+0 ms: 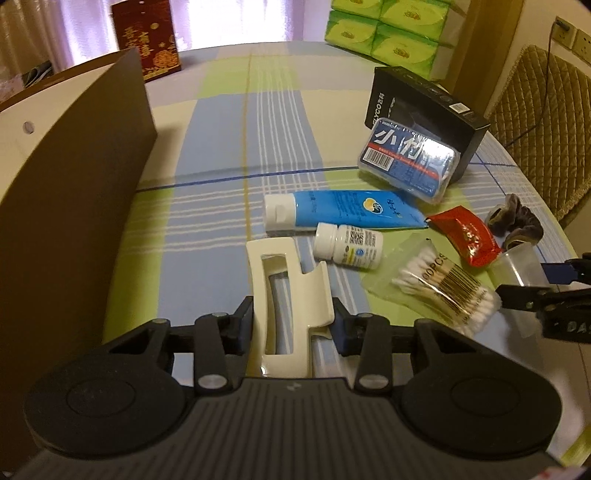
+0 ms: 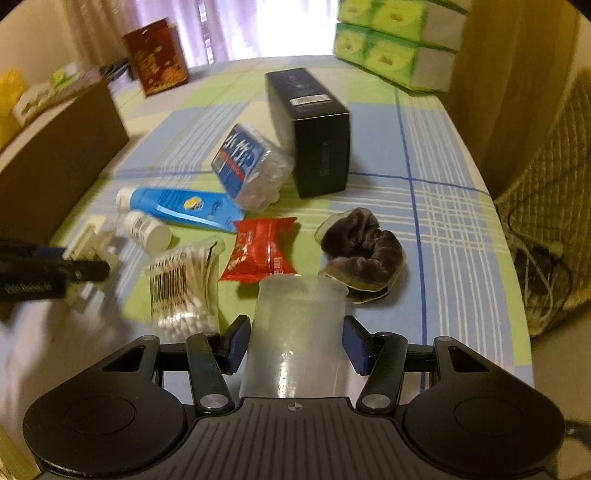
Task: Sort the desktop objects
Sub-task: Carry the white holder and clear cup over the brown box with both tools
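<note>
My left gripper [image 1: 293, 325] is shut on a cream hair claw clip [image 1: 284, 295], held just above the checked tablecloth. My right gripper [image 2: 295, 343] is shut on a translucent plastic cup [image 2: 295, 325], both pads against its sides. In the left wrist view that cup [image 1: 517, 260] shows at the right edge. Loose on the cloth lie a blue tube [image 1: 351, 212], a white pill bottle [image 1: 351, 245], a bag of cotton swabs [image 1: 439, 291], a red packet [image 1: 465, 236], a dark scrunchie [image 2: 362, 243] and a clear blue-labelled box [image 1: 410, 162].
A tall brown cardboard box [image 1: 74, 184] stands close on the left. A black carton [image 1: 424, 99] sits behind the clear box, green tissue packs [image 1: 388, 33] and a red box [image 1: 147, 37] at the back. A quilted chair [image 1: 546, 118] stands past the table's right edge.
</note>
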Demonstrator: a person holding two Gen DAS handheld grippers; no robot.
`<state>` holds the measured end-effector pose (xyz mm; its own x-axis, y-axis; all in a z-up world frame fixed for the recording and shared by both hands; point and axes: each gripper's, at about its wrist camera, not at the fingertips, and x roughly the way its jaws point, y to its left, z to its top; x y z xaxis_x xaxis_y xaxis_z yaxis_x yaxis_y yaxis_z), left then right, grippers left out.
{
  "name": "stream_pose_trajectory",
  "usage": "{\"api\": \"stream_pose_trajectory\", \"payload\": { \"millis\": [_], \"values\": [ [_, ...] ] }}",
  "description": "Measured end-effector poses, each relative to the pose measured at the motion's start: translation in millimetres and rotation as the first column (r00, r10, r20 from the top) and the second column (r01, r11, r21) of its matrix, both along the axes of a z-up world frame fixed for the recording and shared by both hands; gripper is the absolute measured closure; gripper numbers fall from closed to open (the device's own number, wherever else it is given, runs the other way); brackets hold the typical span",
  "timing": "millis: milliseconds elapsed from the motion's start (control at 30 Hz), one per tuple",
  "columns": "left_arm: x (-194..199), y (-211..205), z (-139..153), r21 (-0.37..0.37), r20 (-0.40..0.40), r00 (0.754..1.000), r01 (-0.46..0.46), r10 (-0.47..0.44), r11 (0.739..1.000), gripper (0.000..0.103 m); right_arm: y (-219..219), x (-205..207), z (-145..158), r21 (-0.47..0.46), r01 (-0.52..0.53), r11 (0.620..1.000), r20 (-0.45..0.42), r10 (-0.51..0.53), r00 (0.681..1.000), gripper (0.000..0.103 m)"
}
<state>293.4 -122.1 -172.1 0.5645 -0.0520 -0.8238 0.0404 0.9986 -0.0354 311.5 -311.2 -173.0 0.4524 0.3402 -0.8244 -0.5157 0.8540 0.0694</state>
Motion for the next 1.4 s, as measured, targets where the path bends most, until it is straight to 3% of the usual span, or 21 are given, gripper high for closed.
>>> {"api": "stream_pose_trajectory", "payload": {
  "millis": [300,600,800,933,1200,1400],
  "values": [
    [-42,-11,26,-0.064,0.026,0.999,-0.034,0.036,0.997,0.067,-16,-5,12,-0.005,-0.057,0.998,-0.051,0.057,0.997,0.054],
    [-61,13,87,-0.100,0.115,0.993,0.020,-0.008,0.995,0.067,-3,-27,85,0.137,-0.041,0.990,-0.033,0.046,0.998,0.053],
    [-69,66,129,-0.097,0.176,0.983,0.069,-0.051,0.993,0.067,60,-61,121,0.222,-0.090,0.971,-0.005,0.094,0.996,0.053],
    [-78,119,146,-0.084,0.193,0.981,0.037,-0.020,0.996,0.067,119,-81,131,0.259,-0.158,0.953,0.018,0.159,0.987,0.053],
    [-84,219,145,-0.040,0.154,0.987,-0.050,0.056,0.998,0.067,230,-100,130,0.288,-0.251,0.924,0.051,0.247,0.968,0.053],
    [-75,273,127,-0.026,0.098,0.992,-0.078,0.080,0.997,0.067,309,-103,115,0.247,-0.318,0.915,0.063,0.312,0.948,0.053]
  ]
}}
